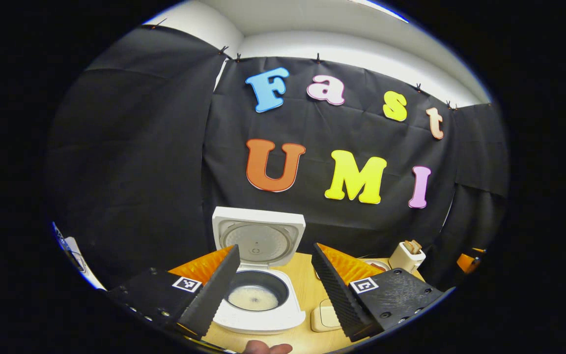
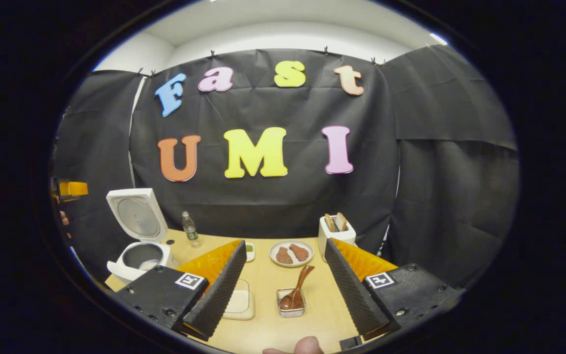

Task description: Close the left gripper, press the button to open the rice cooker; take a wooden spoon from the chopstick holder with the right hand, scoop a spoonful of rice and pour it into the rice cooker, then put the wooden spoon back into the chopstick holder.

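The white rice cooker (image 1: 263,322) stands open just ahead of my left gripper (image 1: 274,250), its lid (image 1: 258,241) upright and pale rice in the pot. The left gripper's fingers are spread wide, with nothing between them. In the right gripper view the cooker (image 2: 138,258) is far left. The wooden spoon (image 2: 298,285) leans in a small glass container (image 2: 291,304) of brownish rice on the table. My right gripper (image 2: 285,243) hangs open above and in front of it, empty. The white chopstick holder (image 2: 336,236) with wooden utensils stands behind, and the same holder (image 1: 407,255) is at the right in the left gripper view.
On the wooden table (image 2: 268,329) are a plate (image 2: 274,256) with two brown pieces, a small bottle (image 2: 189,228), a little green dish (image 2: 249,250) and a beige square block (image 2: 241,300). The left gripper's orange body (image 2: 69,189) appears at the far left.
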